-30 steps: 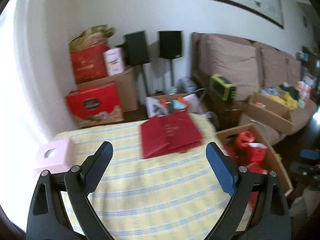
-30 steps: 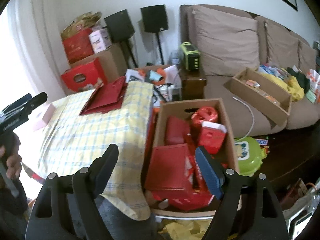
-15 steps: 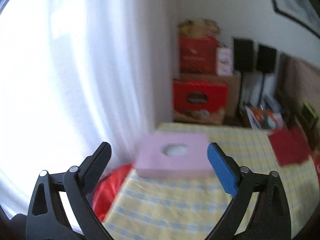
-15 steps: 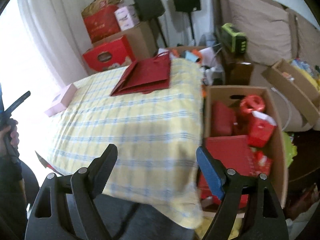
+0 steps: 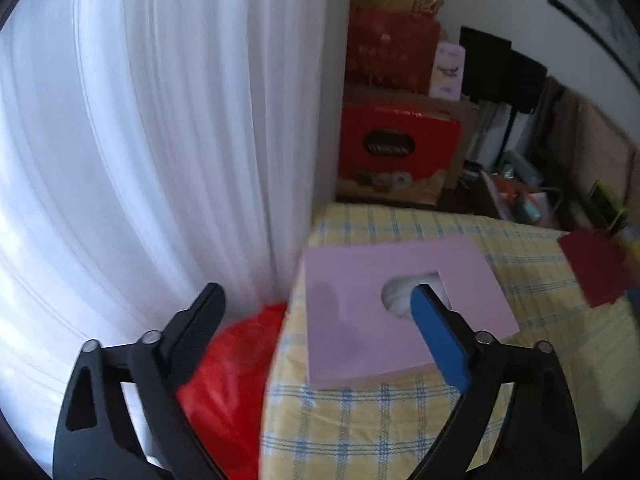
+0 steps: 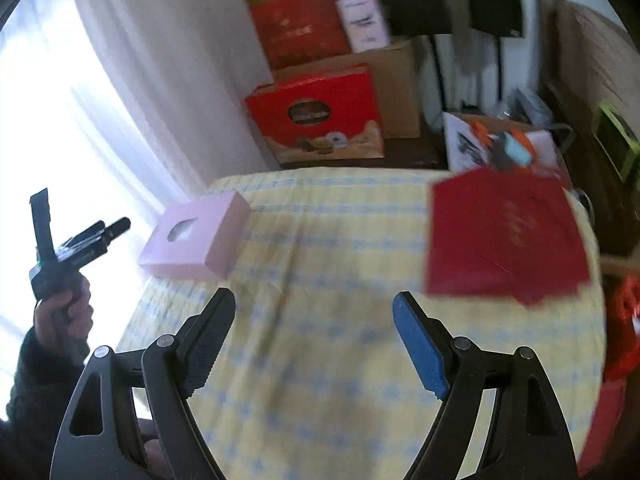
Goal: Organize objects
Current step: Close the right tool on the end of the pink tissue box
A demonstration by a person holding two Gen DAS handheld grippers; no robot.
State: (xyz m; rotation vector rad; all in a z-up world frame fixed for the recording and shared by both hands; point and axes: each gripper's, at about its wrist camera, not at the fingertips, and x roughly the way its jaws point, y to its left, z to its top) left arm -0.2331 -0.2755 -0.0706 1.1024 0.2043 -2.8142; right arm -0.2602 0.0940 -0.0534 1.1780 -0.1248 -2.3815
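A pink tissue box (image 5: 360, 280) (image 6: 196, 236) lies at the left corner of the table, which is covered with a yellow checked cloth (image 5: 360, 420) (image 6: 320, 240). My left gripper (image 5: 316, 294) hovers over the box's left part with its jaws closing. The blue finger (image 5: 436, 336) is above the box's hole and the black finger (image 5: 196, 332) is past the table edge; neither pad presses on the box. The right wrist view shows this left gripper (image 6: 114, 227) held in a hand. My right gripper (image 6: 314, 298) is open over bare cloth. Flat red gift bags (image 6: 504, 236) (image 5: 596, 272) lie at the table's far right.
A white curtain (image 5: 160, 160) hangs left of the table, with a red plastic bag (image 5: 236, 360) on the floor below it. Red gift boxes and cartons (image 6: 316, 116) are stacked behind the table, beside black speakers (image 6: 492, 0) and an open box of clutter (image 6: 500, 144).
Both views have swung left. The left gripper has come close to the pink tissue box. The right gripper has moved from above the carton of red items to above the tablecloth.
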